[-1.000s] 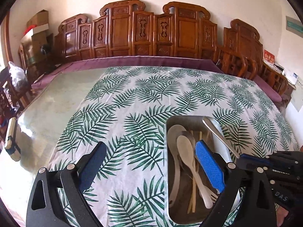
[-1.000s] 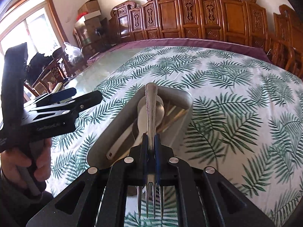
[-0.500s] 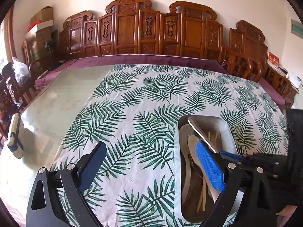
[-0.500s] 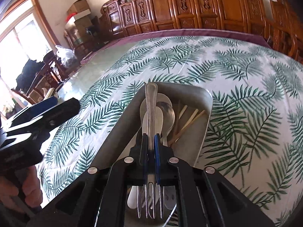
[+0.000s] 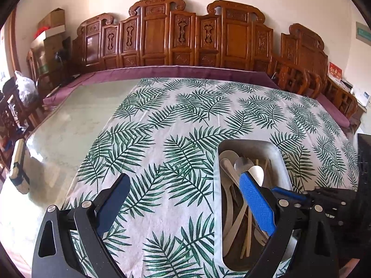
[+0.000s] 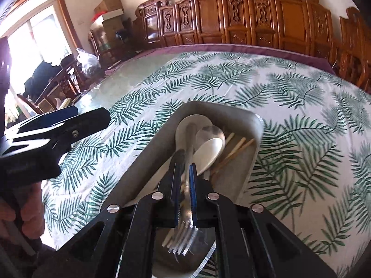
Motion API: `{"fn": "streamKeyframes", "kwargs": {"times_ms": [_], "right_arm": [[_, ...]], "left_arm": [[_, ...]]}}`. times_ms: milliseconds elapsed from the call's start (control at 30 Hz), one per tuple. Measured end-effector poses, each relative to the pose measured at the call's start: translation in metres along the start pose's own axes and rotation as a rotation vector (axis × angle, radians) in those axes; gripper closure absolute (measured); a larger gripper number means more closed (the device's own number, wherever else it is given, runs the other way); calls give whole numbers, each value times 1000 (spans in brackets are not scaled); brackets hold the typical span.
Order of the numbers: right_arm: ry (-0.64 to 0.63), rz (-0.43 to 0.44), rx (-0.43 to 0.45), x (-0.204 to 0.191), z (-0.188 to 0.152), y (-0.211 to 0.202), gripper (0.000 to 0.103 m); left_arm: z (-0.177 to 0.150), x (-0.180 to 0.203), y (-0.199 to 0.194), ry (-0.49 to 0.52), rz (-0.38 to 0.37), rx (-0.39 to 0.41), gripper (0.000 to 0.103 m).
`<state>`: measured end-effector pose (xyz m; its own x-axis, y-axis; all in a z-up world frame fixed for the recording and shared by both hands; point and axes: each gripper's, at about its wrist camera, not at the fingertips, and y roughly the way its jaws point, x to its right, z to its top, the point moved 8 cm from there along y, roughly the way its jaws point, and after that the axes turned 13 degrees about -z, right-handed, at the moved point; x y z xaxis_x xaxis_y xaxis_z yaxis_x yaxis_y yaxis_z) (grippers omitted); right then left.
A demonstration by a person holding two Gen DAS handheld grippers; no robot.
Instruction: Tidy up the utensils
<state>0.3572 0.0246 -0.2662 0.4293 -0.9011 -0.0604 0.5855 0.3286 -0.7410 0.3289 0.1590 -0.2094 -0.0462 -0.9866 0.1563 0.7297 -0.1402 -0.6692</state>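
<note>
A metal tray (image 5: 245, 142) sits on the palm-leaf cloth and holds white spoons (image 5: 228, 159), a metal spoon and wooden chopsticks (image 5: 248, 231). My left gripper (image 5: 184, 180) is open over the cloth, its right blue pad above the tray's near half, with nothing between the fingers. In the right wrist view my right gripper (image 6: 184, 173) is shut on a metal fork (image 6: 183, 238). The fork's tines point back toward the camera and its handle reaches down among the spoons (image 6: 208, 148) in the tray (image 6: 220, 106). The fork looks blurred. The left gripper (image 6: 69, 120) shows at that view's left.
The cloth (image 5: 185, 120) covers the right part of a glass-topped table (image 5: 65, 134). A small white and blue object (image 5: 19, 164) lies at the table's left edge. Carved wooden chairs (image 5: 162, 34) line the far side. A hand (image 6: 27, 210) holds the left gripper's handle.
My right gripper has sunk toward the tray with the fork, whose handle now dips among the spoons instead of standing above them. The left gripper stays open in place.
</note>
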Motion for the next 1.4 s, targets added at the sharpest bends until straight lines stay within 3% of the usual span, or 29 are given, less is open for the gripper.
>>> {"fn": "streamKeyframes", "kwargs": {"times_ms": [300,367,500,567,767,967,1067,1400], "right_arm": [[22,-50,60,38,-12,-55,92],[24,-62,77,46,-17,-69,78],[24,-91,104,58,-30,-100,71],[30,-113,118,64,-36,-116,59],[66,-159,159,78,-55,-165,41],[122,-212,204,95,-70,-215,14],[142,-235,229,104,-77,-238,6],[209,-320,230,127,-109,-283,3]], "left_arm": [[-6,21,-17,16,-5,2,12],[-8,28,-25,30,2,8,12],[-18,45,-43,31,-22,15,12],[-27,56,-53,16,-45,1,12],[-41,96,-84,50,-83,-3,8],[-54,129,-107,86,-92,-10,8],[-61,143,-117,109,-95,-12,8],[-73,176,-149,133,-123,-10,8]]}}
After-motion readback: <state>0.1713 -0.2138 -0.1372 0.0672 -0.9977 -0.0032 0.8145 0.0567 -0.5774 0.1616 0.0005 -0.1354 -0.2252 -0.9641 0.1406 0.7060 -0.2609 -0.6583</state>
